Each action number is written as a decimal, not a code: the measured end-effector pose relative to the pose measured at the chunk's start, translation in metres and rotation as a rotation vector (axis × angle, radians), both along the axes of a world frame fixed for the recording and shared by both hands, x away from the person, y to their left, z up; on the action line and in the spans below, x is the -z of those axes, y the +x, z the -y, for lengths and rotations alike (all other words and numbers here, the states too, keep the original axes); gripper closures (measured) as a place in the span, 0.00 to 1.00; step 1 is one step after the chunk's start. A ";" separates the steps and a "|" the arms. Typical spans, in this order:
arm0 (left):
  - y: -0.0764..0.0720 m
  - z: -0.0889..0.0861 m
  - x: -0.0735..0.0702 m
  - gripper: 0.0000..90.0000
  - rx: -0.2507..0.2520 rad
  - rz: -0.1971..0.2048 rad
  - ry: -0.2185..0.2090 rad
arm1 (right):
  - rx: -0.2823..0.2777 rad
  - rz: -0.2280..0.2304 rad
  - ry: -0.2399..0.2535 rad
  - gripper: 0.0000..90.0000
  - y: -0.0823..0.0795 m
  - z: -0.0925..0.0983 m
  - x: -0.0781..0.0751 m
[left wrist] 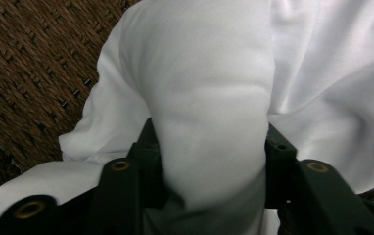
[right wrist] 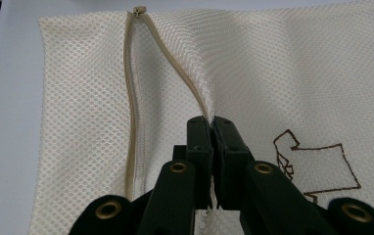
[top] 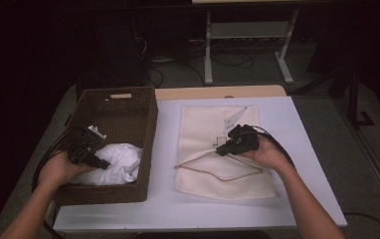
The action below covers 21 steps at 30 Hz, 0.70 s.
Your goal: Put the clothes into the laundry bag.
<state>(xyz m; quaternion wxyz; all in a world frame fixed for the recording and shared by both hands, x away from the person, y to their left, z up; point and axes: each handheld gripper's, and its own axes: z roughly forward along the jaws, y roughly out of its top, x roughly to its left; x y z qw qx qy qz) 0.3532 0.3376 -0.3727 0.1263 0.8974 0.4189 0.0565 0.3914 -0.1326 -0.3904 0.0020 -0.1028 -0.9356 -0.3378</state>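
One wicker basket (top: 128,107); one white garment (top: 121,159); one mesh bag (top: 203,129); two grippers

High view over table (top: 277,107); 2 close gripper views, along own fingers.

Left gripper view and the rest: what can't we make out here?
- Left gripper view: white cloth fills the gap between the jaws and covers their pads.
- High view: the basket floor under the cloth is covered.
- Right gripper view: the mesh bag inside is hidden; the brown embroidery is partly behind the right gripper.
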 end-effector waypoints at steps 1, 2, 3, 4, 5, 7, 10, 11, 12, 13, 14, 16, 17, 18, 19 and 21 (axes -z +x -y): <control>0.000 -0.001 -0.001 0.68 -0.007 -0.001 -0.007 | 0.000 -0.001 0.001 0.96 0.000 0.000 0.000; 0.000 -0.001 -0.002 0.68 -0.011 0.000 -0.008 | 0.000 -0.001 0.001 0.96 0.000 0.000 0.000; -0.001 -0.002 -0.003 0.70 -0.018 0.002 -0.013 | 0.003 -0.008 0.001 0.96 0.000 0.001 0.000; -0.001 -0.002 -0.003 0.71 -0.018 0.002 -0.013 | 0.003 -0.008 0.001 0.96 0.001 0.001 0.000; -0.001 -0.002 -0.004 0.71 -0.023 0.004 -0.016 | 0.003 -0.008 0.001 0.96 0.001 0.001 0.000; -0.001 -0.003 -0.005 0.72 -0.029 0.004 -0.023 | 0.003 -0.013 0.005 0.96 0.002 0.001 0.000; -0.001 -0.006 -0.008 0.73 -0.041 0.006 -0.042 | 0.007 -0.015 0.005 0.96 0.002 0.002 -0.001; -0.001 -0.008 -0.010 0.73 -0.045 0.006 -0.052 | 0.008 -0.016 0.004 0.96 0.003 0.003 -0.001; -0.002 -0.010 -0.014 0.73 -0.056 0.008 -0.071 | 0.012 -0.017 0.010 0.96 0.004 0.004 -0.002; -0.002 -0.010 -0.014 0.74 -0.056 0.008 -0.071 | 0.012 -0.017 0.011 0.96 0.004 0.005 -0.002; -0.003 -0.012 -0.016 0.74 -0.061 0.011 -0.081 | 0.012 -0.017 0.011 0.96 0.004 0.005 -0.002; -0.004 -0.015 -0.020 0.74 -0.073 0.012 -0.109 | 0.013 -0.020 0.016 0.97 0.005 0.006 -0.003; -0.005 -0.018 -0.024 0.74 -0.078 0.014 -0.122 | 0.015 -0.021 0.018 0.97 0.006 0.006 -0.003; -0.006 -0.019 -0.026 0.74 -0.083 0.017 -0.130 | 0.020 -0.027 0.019 0.97 0.006 0.006 -0.003; -0.007 -0.022 -0.029 0.74 -0.090 0.023 -0.150 | 0.021 -0.027 0.021 0.97 0.006 0.007 -0.003; -0.010 -0.028 -0.036 0.74 -0.108 0.043 -0.193 | 0.025 -0.030 0.023 0.97 0.007 0.007 -0.004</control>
